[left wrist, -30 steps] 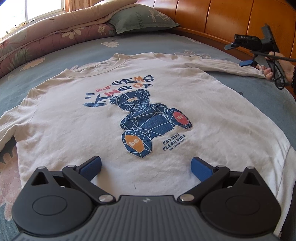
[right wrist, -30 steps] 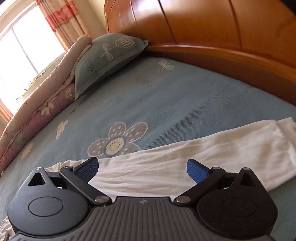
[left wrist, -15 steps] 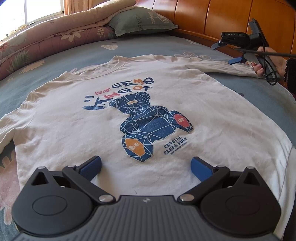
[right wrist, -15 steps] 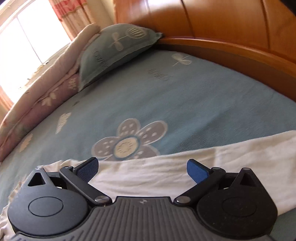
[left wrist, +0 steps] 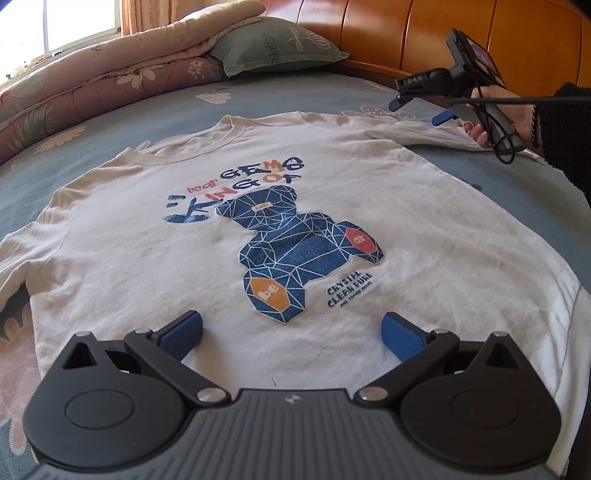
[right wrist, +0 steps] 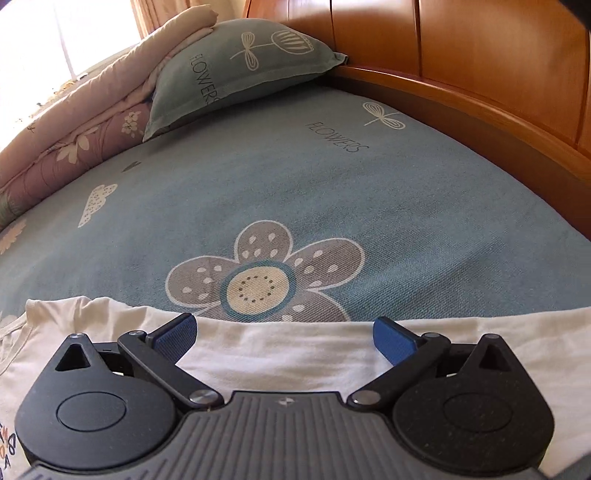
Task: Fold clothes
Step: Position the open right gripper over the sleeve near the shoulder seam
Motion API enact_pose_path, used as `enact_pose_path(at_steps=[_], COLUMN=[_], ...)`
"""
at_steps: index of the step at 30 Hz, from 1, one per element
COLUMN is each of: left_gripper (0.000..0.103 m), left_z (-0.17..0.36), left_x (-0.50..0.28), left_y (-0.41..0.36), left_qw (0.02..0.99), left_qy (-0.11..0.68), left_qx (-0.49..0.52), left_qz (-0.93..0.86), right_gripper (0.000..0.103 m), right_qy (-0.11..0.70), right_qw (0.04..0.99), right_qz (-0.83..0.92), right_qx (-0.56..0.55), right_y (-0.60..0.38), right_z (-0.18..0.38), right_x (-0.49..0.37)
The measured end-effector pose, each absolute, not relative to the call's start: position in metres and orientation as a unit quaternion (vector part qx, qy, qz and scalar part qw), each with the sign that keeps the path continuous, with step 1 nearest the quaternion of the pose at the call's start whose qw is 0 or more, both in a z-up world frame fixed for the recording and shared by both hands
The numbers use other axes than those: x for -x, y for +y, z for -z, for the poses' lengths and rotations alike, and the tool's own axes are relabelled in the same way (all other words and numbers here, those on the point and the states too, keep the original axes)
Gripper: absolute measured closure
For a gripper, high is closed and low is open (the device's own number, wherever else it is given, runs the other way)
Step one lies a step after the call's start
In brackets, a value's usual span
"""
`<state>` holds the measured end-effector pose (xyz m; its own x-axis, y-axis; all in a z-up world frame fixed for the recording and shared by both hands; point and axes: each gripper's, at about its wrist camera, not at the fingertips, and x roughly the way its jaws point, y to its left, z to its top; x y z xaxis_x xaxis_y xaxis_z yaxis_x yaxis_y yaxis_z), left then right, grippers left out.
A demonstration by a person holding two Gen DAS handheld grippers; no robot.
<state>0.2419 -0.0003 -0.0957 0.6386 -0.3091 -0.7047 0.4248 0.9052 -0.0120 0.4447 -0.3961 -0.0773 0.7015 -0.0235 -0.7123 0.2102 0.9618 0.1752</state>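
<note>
Fingers (left wrist: pixel 181 334) of both grippers spread apart, left gripper (left wrist: pixel 291 332) over white shirt (left wrist: pixel 147 240), right gripper (right wrist: pixel 284 338) above its sleeve (right wrist: pixel 295 354)

Ahead of me spreads a blue-grey bedsheet (right wrist: pixel 332 206) printed with a big grey flower (right wrist: pixel 264 282) and the word FLOWERS; a green pillow (right wrist: pixel 240 66) leans by the wooden headboard (right wrist: pixel 461 55); a folded pink floral quilt (left wrist: pixel 92 92) lies beside it, under the bright window (left wrist: pixel 55 22).
</note>
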Motion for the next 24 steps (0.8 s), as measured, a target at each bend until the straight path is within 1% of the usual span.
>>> enact_pose_path(at_steps=[3, 5, 7, 10, 14, 24], left_gripper=[0.001, 0.001, 0.001, 0.001, 0.001, 0.001], left_z=[0.096, 0.096, 0.096, 0.097, 0.096, 0.097], left_x=[-0.242, -0.242, -0.241, -0.242, -0.241, -0.241], left_y=[0.000, 0.000, 0.000, -0.001, 0.000, -0.002], left_qw=[0.902, 0.902, 0.903, 0.904, 0.903, 0.904], left_qy=[0.372, 0.371, 0.371, 0.369, 0.370, 0.368], left_qx=[-0.077, -0.078, -0.078, -0.078, -0.077, -0.080], left_qz=[0.204, 0.204, 0.203, 0.203, 0.204, 0.202], right_gripper=[0.000, 0.000, 0.000, 0.000, 0.000, 0.000], right_qy=[0.405, 0.427, 0.409, 0.385, 0.388, 0.391], right_qw=[0.910, 0.900, 0.908, 0.917, 0.915, 0.908], right_qz=[0.059, 0.077, 0.089, 0.096, 0.090, 0.150], right_qx=[-0.072, -0.036, -0.022, -0.037, -0.056, -0.034], right_y=[-0.364, -0.349, -0.344, -0.352, -0.369, -0.403], right_z=[0.075, 0.087, 0.097, 0.100, 0.092, 0.101], right_x=[-0.438, -0.441, -0.442, -0.454, -0.460, -0.431])
